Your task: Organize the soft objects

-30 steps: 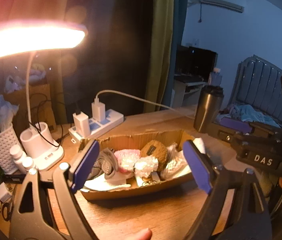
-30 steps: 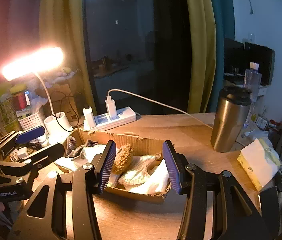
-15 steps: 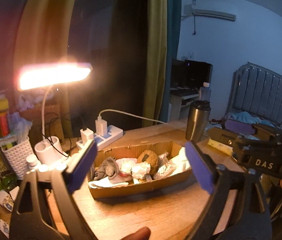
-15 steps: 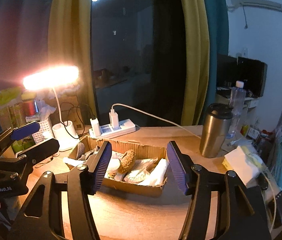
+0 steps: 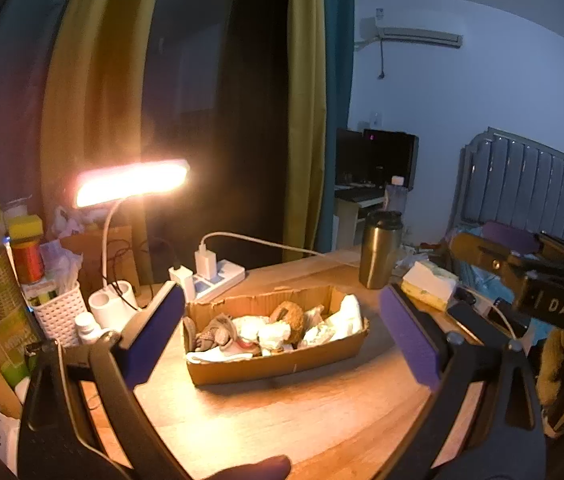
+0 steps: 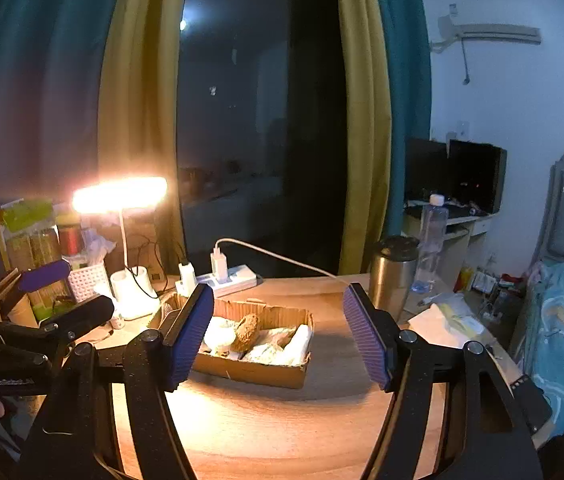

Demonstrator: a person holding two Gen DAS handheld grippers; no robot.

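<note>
A shallow cardboard box (image 5: 282, 366) (image 6: 254, 372) sits on the wooden table. It holds several soft things: a brown plush (image 5: 287, 316) (image 6: 246, 332), a grey sock-like item (image 5: 214, 334) and white crumpled pieces (image 5: 345, 314) (image 6: 293, 344). My left gripper (image 5: 282, 340) is open and empty, held back from the box and above the table. My right gripper (image 6: 278, 338) is open and empty, also back from the box. Each gripper shows at the edge of the other's view.
A lit desk lamp (image 5: 130, 182) stands at back left beside a white basket (image 5: 60, 312) and bottles. A power strip (image 5: 218, 276) with chargers lies behind the box. A steel tumbler (image 5: 379, 248) (image 6: 391, 272) and a tissue pack (image 5: 427, 282) stand at right.
Both grippers have pulled back and up from the box, which now looks smaller and farther. Both stay open and empty.
</note>
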